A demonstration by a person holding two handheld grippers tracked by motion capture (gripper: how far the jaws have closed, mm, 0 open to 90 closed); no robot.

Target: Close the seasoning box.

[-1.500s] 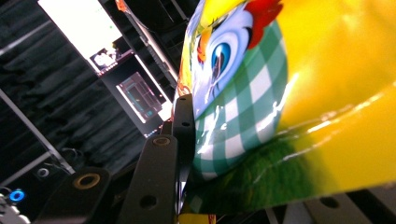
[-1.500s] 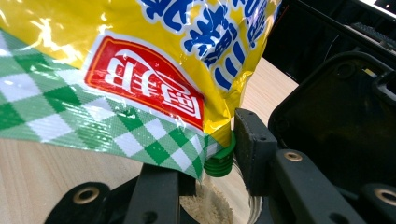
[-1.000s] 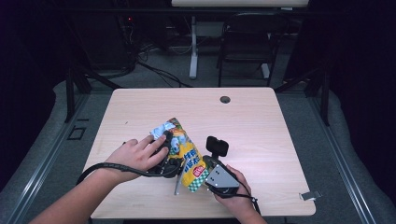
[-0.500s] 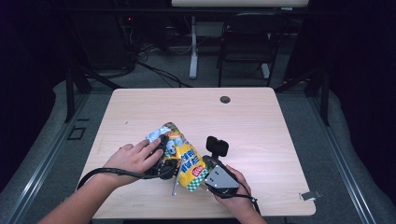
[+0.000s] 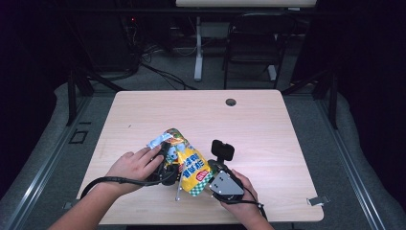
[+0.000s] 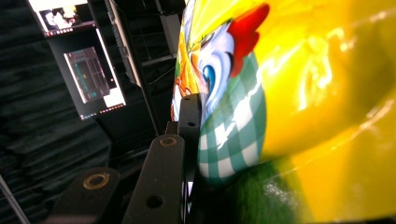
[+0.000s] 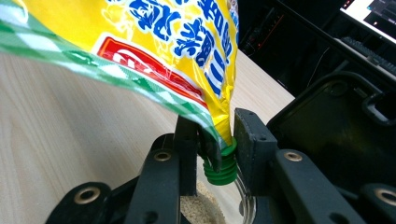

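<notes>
Left hand-held gripper (image 5: pixel 165 165) closing (pouch (image 5: pixel 191 165) between).

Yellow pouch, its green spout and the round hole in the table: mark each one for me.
yellow pouch (image 5: pixel 192 167): high view, on its printed front.
green spout (image 7: pixel 222 169): right gripper view, on the threaded neck between the black jaws.
round hole (image 5: pixel 231 102): high view, on the dark grommet near the table's far edge.

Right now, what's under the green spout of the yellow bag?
Under the green spout of the yellow bag sits a clear container holding pale grains. The right claw hides most of it.
</notes>
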